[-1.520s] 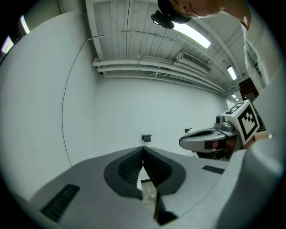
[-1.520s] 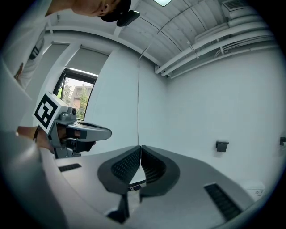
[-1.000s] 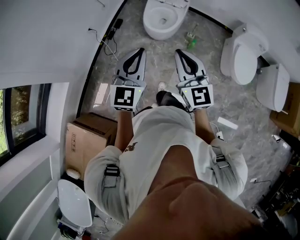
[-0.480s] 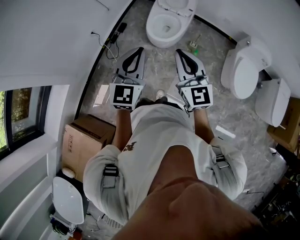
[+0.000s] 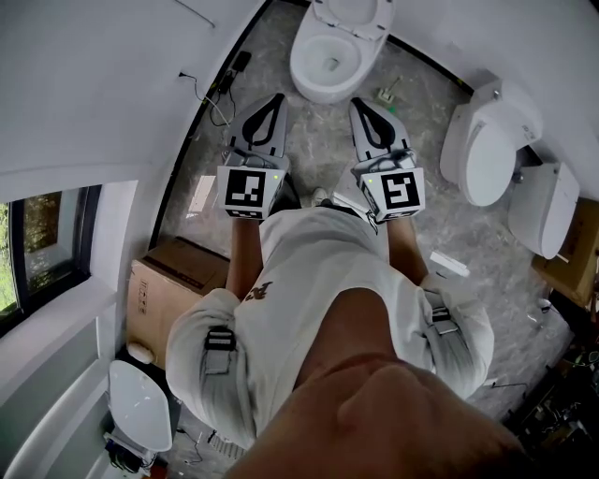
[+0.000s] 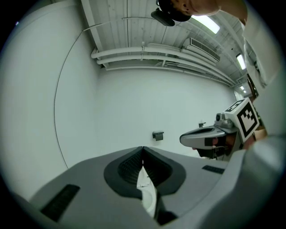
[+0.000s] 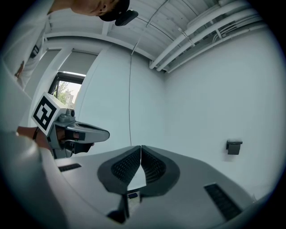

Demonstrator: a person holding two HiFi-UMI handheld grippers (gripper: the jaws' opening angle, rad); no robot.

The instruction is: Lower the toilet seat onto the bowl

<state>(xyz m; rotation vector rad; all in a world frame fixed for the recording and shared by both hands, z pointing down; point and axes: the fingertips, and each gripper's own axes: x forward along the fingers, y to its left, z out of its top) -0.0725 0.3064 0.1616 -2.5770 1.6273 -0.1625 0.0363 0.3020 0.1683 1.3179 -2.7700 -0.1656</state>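
The white ceramic toilet point(image 5: 309, 82) stands at the far edge of the grey marbled floor point(image 5: 323, 140), against the curved white wall point(image 5: 112, 75). Its bowl is open to the head view. The white toilet seat point(image 5: 348, 9) stands raised behind the bowl and is partly cut off by the picture's top edge.

A person in a white shirt point(image 5: 318, 271) holds both tools out level, side by side and apart, with their tips towards the toilet but short of it. The left gripper point(image 5: 277, 97) has its grey jaws pressed together at the tip point(image 6: 142, 148) and pinches nothing. The right gripper point(image 5: 357, 101) is the same, with its jaws closed on each other point(image 7: 140, 146) and empty. Each gripper view shows the other tool beside it, and a small dark bracket point(image 6: 157, 135) fixed on the white wall ahead.

Along the floor's right edge stand a second white toilet with its lid down point(image 5: 487, 145) and, just beside it, a third white toilet point(image 5: 554, 208). Near the floor's left edge, under the window point(image 5: 37, 248), sits a brown cardboard box point(image 5: 173, 281). Nearer the person, a loose white oval lid point(image 5: 140, 416) lies in the near left corner. A black cable point(image 5: 223, 82) runs along the foot of the wall, left of the toilet.
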